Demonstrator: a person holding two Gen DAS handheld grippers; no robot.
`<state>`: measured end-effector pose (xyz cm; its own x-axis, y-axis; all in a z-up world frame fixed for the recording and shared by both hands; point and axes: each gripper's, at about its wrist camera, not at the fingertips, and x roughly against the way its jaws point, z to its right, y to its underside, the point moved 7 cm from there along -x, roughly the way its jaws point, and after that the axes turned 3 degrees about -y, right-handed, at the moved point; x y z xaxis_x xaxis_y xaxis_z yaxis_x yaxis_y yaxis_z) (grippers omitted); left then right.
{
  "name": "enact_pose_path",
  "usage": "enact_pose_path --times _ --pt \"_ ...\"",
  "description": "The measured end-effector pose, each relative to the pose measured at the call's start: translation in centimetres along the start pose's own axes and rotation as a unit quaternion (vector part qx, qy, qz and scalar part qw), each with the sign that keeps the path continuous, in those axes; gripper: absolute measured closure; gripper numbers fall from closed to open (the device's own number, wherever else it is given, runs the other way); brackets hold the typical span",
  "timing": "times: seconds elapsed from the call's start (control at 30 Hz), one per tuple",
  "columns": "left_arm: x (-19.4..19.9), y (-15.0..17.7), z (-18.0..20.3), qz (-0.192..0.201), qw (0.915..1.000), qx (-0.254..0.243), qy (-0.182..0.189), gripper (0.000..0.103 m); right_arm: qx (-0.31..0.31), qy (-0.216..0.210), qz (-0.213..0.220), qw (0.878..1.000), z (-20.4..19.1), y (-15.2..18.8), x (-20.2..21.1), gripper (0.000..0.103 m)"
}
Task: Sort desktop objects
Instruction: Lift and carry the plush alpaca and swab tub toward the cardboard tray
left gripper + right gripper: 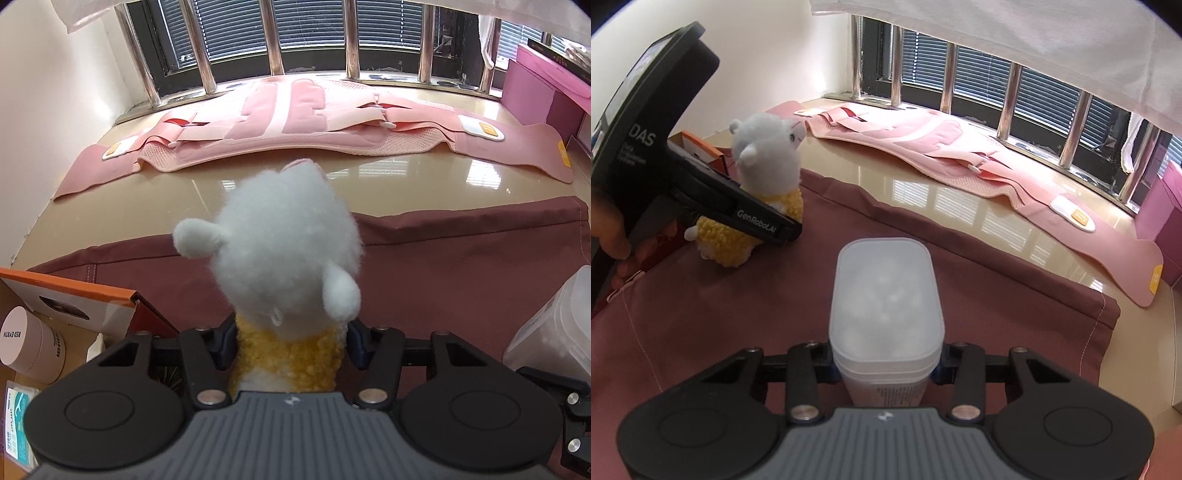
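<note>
I am holding one thing in each hand, and the coming move is turning on how each stands between its fingers. The left gripper (288, 349) is sitting closed on the plush alpaca (284, 258): its fingers (225, 347) are pressing into the yellow woolly body from both sides, just under the white head. The toy's long axis is running upright, straight away from my left camera, with the head rising clear above the fingers. In the right wrist view I am seeing its feet still down on the maroon cloth (701, 332), so I am judging that it is gripped but not yet lifted.

The right gripper (884, 367) is straddling the frosted plastic container (884, 295), which is standing upright on the same cloth, dead centre between the fingers, lid toward the window. The fingers are sitting narrow against its sides just below the lid's rim. They look to be touching the walls, though I cannot tell how firmly they are biting.

The alpaca is lying to the left of the container and well apart from it, so the two hands are not crowding each other. Beyond the cloth the glossy tabletop (207, 184) is carrying a pink support belt (295, 122), and an orange box (74, 291) is sitting at the near left, closest to my left hand. I am guessing the toy is heading that way.
</note>
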<state>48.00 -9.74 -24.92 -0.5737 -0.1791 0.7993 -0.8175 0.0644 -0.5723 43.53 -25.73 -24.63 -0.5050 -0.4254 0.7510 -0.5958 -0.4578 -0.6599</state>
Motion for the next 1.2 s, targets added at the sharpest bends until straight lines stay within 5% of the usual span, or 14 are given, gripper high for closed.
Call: enact_pose_path --times 0.53,1.2 --pt "2.9 0.1 0.7 0.022 0.9993 -0.017 0.025 0.049 -0.031 0.029 0.014 0.999 -1.3 0.2 2.5 0.063" --pt "13.4 2.2 0.4 0.070 0.9901 -0.074 0.097 0.050 -0.068 0.075 0.031 0.994 -7.6 1.2 11.0 0.063"
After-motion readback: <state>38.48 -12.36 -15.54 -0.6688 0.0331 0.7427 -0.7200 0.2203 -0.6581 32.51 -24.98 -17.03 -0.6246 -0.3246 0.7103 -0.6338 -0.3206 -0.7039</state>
